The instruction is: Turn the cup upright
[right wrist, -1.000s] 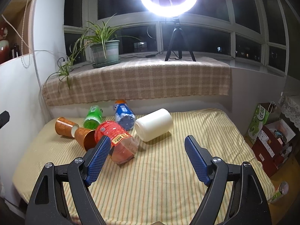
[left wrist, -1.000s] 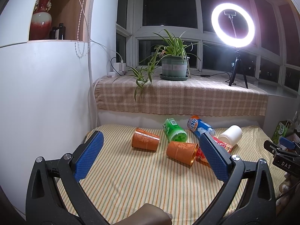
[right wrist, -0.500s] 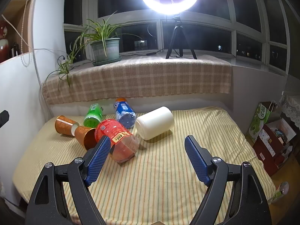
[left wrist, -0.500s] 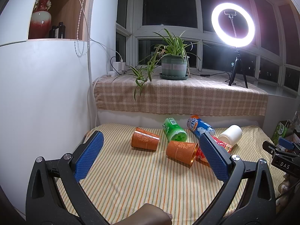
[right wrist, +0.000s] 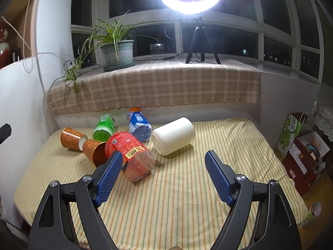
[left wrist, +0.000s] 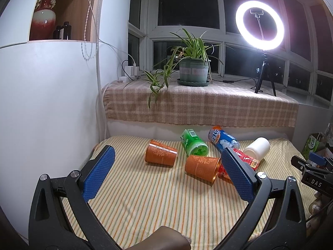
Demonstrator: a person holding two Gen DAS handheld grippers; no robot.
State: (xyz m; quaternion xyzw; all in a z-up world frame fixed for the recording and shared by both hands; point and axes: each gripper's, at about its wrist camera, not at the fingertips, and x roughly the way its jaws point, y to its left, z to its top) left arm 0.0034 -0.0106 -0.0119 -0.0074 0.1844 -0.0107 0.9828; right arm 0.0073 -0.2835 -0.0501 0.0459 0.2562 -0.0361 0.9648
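Several cups lie on their sides on a striped yellow cloth (left wrist: 145, 198). Two are orange patterned cups: one further left (left wrist: 161, 153), (right wrist: 71, 138), one nearer (left wrist: 201, 166), (right wrist: 94, 151). A white cup (left wrist: 257, 148), (right wrist: 172, 135) lies to the right. A green cup (left wrist: 193, 142), (right wrist: 103, 128), a blue one (left wrist: 222, 138), (right wrist: 139, 125) and a red one (right wrist: 130, 152) lie between them. My left gripper (left wrist: 167, 167) is open and empty, short of the orange cups. My right gripper (right wrist: 162, 167) is open and empty, just short of the red and white cups.
A checked cloth covers the sill (left wrist: 199, 106) behind, with a potted plant (left wrist: 193, 70) and a ring light on a tripod (left wrist: 260, 25). A white cabinet (left wrist: 47, 104) stands to the left. Boxes and a green bag (right wrist: 291, 131) stand beyond the right edge.
Both grippers have drifted only slightly; the cups sit a touch lower in the right wrist view. Nothing was taken hold of.
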